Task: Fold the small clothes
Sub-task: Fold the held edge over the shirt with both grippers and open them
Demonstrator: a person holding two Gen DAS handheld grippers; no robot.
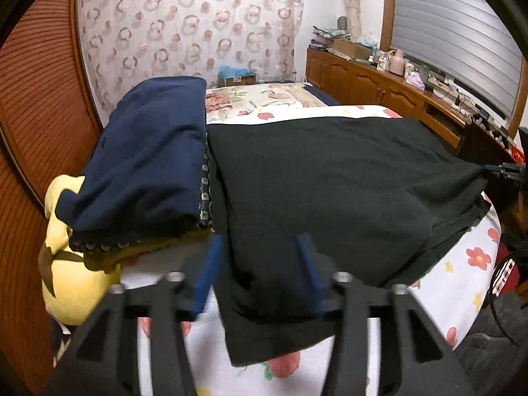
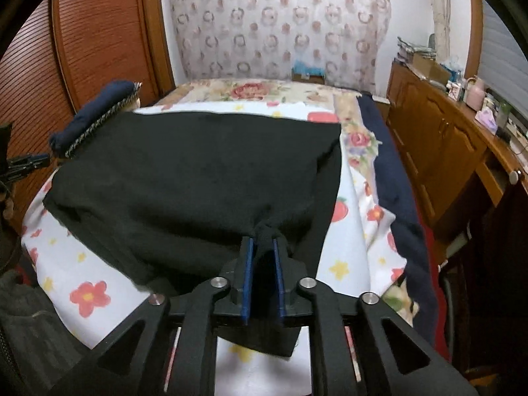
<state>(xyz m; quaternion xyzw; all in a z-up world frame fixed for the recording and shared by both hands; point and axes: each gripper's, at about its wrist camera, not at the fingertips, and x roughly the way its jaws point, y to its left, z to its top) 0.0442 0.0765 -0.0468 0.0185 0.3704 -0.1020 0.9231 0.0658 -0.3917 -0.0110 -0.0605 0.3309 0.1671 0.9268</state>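
A black garment (image 1: 330, 178) lies spread across a bed covered by a white sheet (image 1: 462, 283) printed with red flowers and yellow stars. The left claw (image 1: 260, 264) has its two blue fingers (image 1: 208, 274) set wide apart over the near left corner of the garment, with cloth lying between them; the view is blurred there, and I cannot tell whether either finger presses on the fabric. The right claw (image 2: 263, 274) is clamped on a bunched fold at the near right edge of the same garment (image 2: 198, 171), its blue pads (image 2: 248, 274) close together with black cloth pinched between them and a flap hanging down below. In the left wrist view the right claw shows at the far right edge of the frame, touching the garment's right corner. To the left of the garment sits a folded pile of dark blue clothes (image 1: 148, 151) with a patterned trim along its lower edge, touching the black garment's left side. Just beside that pile, at the bed's near left corner, is a yellow soft thing (image 1: 72, 283). Beyond the bed hangs a curtain (image 1: 184, 33) with ring patterns, a wooden cabinet (image 1: 363, 82) runs along the right wall with clutter on top, and a slatted wooden door (image 1: 36, 99) stands on the left.
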